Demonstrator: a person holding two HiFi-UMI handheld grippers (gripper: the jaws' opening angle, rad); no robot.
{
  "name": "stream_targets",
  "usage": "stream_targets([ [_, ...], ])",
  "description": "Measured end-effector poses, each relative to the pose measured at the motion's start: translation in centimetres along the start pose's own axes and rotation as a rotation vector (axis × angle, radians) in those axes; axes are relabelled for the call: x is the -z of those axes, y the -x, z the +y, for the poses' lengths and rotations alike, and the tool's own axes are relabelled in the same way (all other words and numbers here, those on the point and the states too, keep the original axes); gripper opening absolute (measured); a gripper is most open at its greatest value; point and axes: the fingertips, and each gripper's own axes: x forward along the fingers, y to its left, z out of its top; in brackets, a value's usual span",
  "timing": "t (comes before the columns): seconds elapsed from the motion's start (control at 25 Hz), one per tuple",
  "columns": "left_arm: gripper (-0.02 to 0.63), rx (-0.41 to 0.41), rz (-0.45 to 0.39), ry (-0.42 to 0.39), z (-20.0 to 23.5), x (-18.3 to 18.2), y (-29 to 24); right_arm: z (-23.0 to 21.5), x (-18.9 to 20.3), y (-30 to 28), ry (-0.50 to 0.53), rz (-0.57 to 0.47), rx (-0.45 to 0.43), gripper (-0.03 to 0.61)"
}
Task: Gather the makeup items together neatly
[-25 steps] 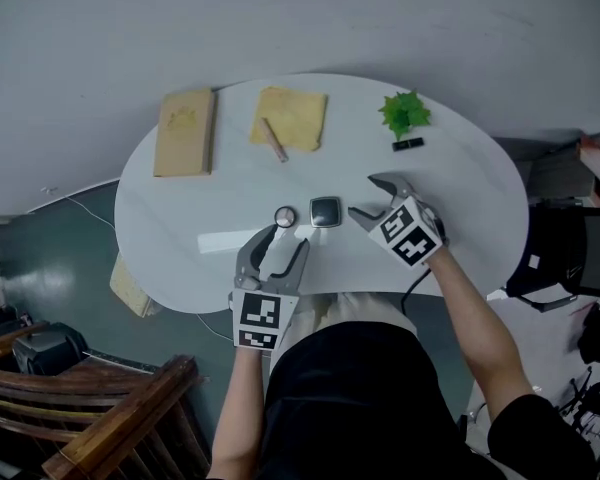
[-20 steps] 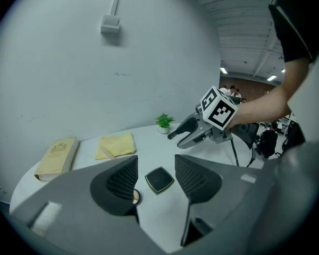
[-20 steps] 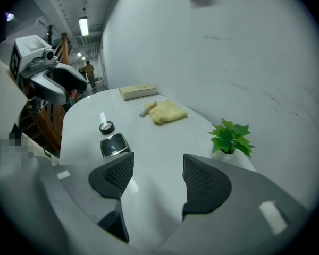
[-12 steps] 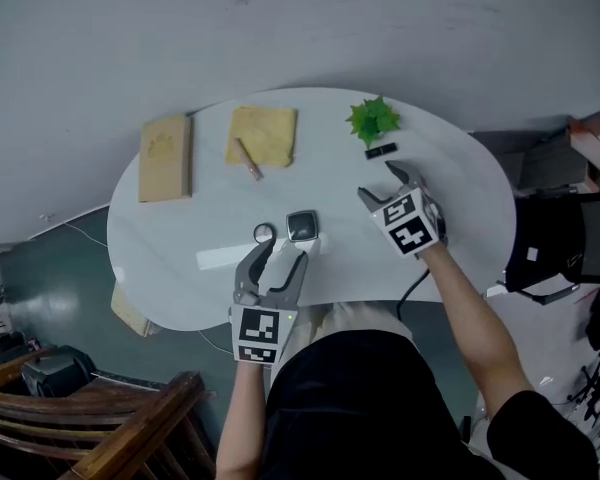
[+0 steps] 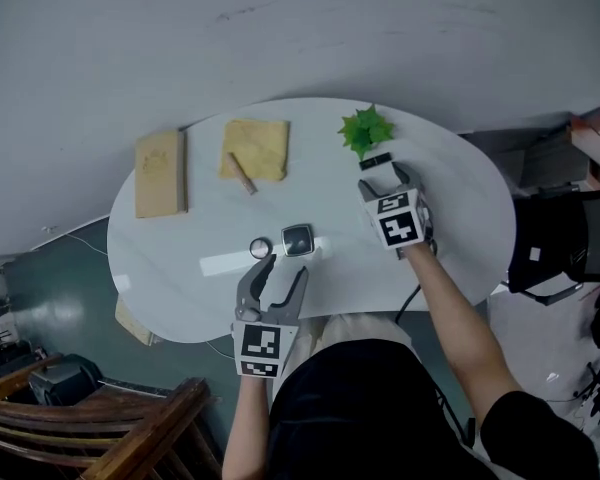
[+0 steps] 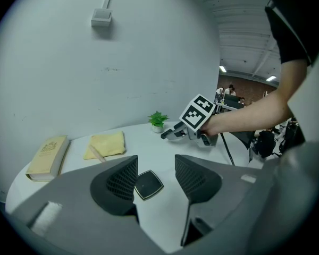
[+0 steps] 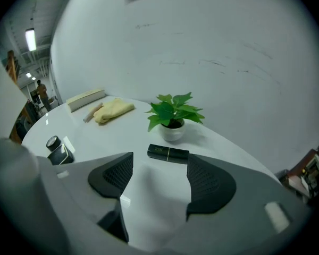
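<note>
White table: makeup not yet gathered. Left gripper, jaws spread and empty, sits just short of the square compact and round jar, apparently the collection spot. Right gripper, jaws spread around nothing, lines up on the stray lipstick beside the plant.

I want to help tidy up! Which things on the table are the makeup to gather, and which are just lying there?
For the job: black lipstick tube, square compact, small round jar, tan stick on the cloth (probably makeup).

Just lying about: book, yellow cloth, little potted plant.
</note>
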Motion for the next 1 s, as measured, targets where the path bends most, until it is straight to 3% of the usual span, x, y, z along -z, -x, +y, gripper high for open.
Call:
stream_targets([
  [0.24, 0.218, -0.005, 0.013, 0.004, 0.2, 0.0, -0.1, -1.3, -0.4, -1.9, -0.104, 0.001, 0.013, 0.345],
  [1.0, 0.216, -0.032, 0.017, 0.012, 1.2, 0.8, 0.9, -1.7, 0.2, -3.7, -0.099, 0.03, 0.042, 0.327],
])
